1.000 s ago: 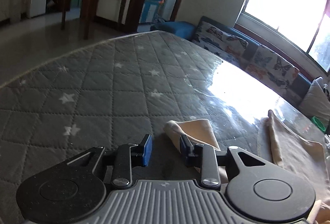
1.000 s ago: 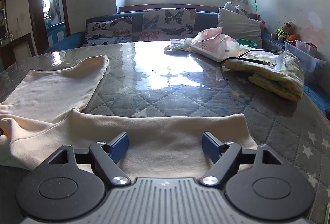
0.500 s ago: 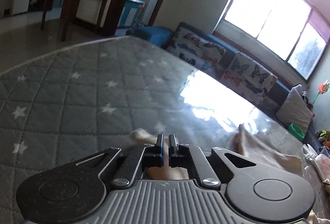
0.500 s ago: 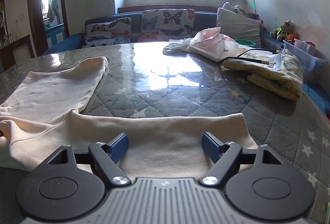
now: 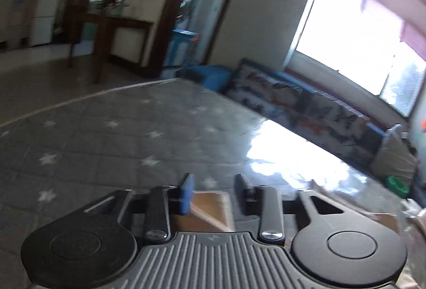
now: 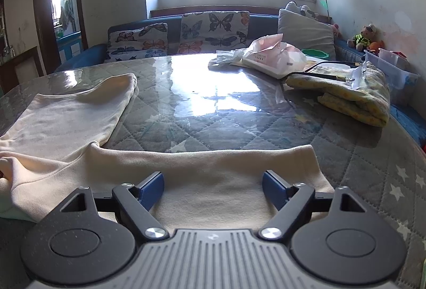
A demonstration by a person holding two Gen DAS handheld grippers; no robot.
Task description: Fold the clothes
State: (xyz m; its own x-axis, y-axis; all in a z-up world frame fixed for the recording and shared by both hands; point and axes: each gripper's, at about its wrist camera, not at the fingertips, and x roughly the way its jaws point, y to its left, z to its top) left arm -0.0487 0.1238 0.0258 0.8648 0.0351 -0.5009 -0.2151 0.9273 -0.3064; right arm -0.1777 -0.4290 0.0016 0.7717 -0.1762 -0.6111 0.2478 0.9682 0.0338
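On the quilted, star-patterned counter (image 6: 372, 172), the left tongs (image 5: 213, 192) had reopened, releasing the cream garment (image 6: 207, 182), one fold apparently done; the right tongs (image 6: 213, 186) hovered wide open, empty.

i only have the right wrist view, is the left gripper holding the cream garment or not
Observer: No. The left gripper is open, jaws apart, with nothing pinched.
Operator: where's the cloth relative to it
Observer: A folded corner of the cream garment shows just below the gap between its fingers, over the grey star-patterned table.
Operator: is it touching the cloth
Observer: Cannot tell; the left wrist view is motion-blurred.
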